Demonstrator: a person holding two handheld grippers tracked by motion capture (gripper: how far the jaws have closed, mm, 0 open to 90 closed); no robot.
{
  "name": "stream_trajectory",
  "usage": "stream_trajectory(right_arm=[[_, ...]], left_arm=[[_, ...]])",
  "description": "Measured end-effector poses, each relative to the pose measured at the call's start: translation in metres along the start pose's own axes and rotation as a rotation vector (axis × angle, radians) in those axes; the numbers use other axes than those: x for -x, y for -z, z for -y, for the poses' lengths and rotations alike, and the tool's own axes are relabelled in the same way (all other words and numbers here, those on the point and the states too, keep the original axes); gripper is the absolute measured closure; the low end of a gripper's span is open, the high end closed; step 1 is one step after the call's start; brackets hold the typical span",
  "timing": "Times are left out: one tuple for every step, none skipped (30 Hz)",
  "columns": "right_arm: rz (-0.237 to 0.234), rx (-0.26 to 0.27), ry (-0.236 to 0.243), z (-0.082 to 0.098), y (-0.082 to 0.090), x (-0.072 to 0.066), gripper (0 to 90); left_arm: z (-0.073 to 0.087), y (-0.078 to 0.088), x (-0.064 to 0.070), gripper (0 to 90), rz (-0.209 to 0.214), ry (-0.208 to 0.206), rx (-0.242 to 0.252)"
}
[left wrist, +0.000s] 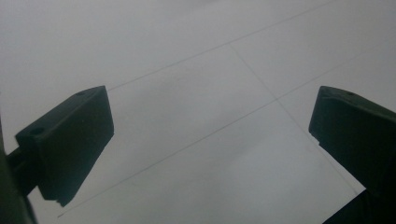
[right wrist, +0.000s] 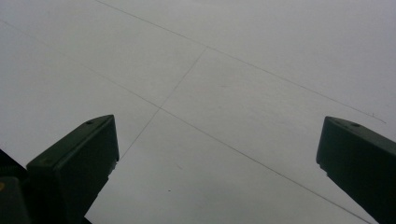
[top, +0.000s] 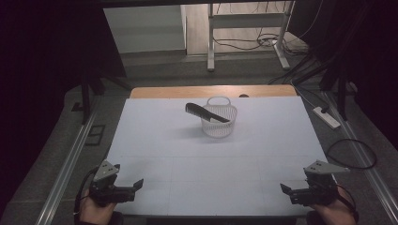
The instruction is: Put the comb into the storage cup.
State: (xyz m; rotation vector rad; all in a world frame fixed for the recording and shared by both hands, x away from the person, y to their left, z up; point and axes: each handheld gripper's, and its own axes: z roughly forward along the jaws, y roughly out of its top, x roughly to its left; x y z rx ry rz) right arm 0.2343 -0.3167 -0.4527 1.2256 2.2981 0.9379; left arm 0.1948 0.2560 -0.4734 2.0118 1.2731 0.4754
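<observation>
High view: a black comb [top: 206,113] is seen lying tilted across the rim of a white wire basket [top: 219,126] at the far middle of the tabletop [top: 155,140]. The left tool [top: 139,183] and right tool [top: 283,188] are held at the near corners, jaws spread wide and empty, well apart from the comb. Perched as it is, the comb could be knocked off, or the light basket tipped, if a jaw were brought in carelessly against the rim.
</observation>
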Motion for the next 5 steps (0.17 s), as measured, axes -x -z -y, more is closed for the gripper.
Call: stream_trajectory(right_arm=[[0.0, -0.001, 0.001, -0.0001, -0.0001, 0.0, 0.0], [0.0, -0.003, 0.002, -0.0001, -0.0001, -0.0001, 0.0], [0.0, -0.004, 0.003, -0.0001, -0.0001, -0.0001, 0.0], [0.001, -0.003, 0.005, 0.0, -0.0002, 0.0, 0.0], [0.001, -0.003, 0.005, 0.0001, -0.0004, 0.0002, 0.0]], left_arm=[[-0.0005, -0.0011, 0.0003, 1.0, -0.003, -0.003, -0.01], [-0.0008, -0.0017, 0.0004, 1.4, -0.005, -0.003, -0.015], [-0.0008, -0.0015, 0.0001, 1.5, -0.006, -0.001, -0.014], [-0.0009, -0.0011, -0.0006, 1.5, -0.001, 0.005, -0.009], [-0.0009, -0.0011, -0.0013, 1.4, 0.0, 0.013, -0.007]])
